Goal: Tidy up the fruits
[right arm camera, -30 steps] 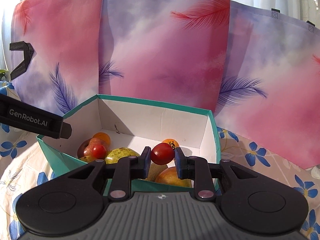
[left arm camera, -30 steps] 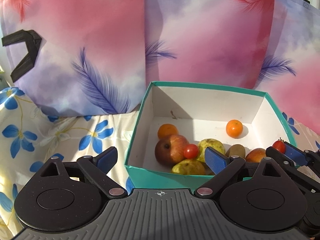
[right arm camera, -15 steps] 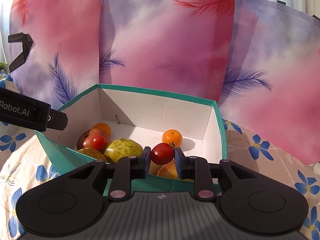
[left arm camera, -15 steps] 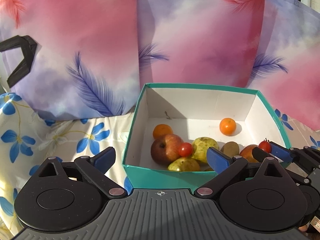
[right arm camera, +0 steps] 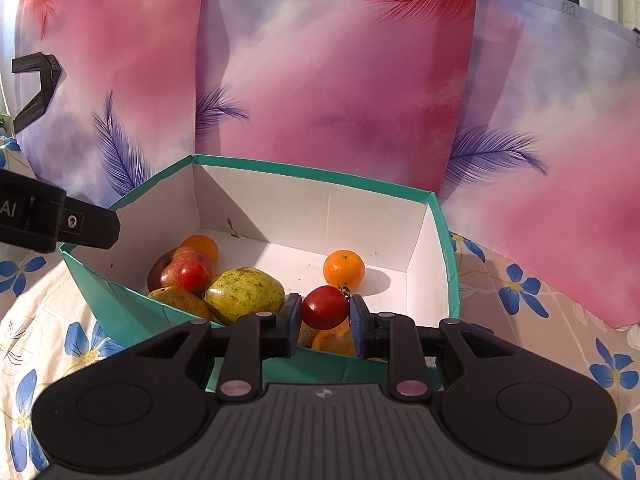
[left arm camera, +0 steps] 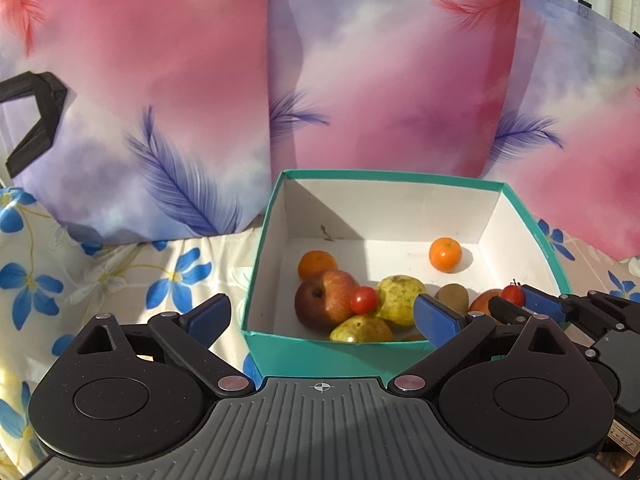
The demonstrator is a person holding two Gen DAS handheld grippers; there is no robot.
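A teal box [left arm camera: 320,354] with white inside holds an apple [left arm camera: 322,298], a cherry tomato [left arm camera: 363,300], two yellow-green pears [left arm camera: 398,294], a kiwi [left arm camera: 452,298] and two oranges [left arm camera: 445,254]. My right gripper [right arm camera: 325,310] is shut on a red cherry tomato [right arm camera: 325,307] and holds it over the box's near right part, above an orange-red fruit [right arm camera: 334,340]. It also shows in the left wrist view [left arm camera: 514,296]. My left gripper [left arm camera: 320,316] is open and empty in front of the box's near wall.
Pink and purple feather-print bags [left arm camera: 360,80] stand right behind the box. A floral cloth [left arm camera: 100,280] covers the surface to the left and right [right arm camera: 540,320]. A black bag handle [left arm camera: 32,120] hangs at the far left.
My right gripper has carried the cherry tomato forward and lower into the box. My left gripper has drawn back a little and stayed open.
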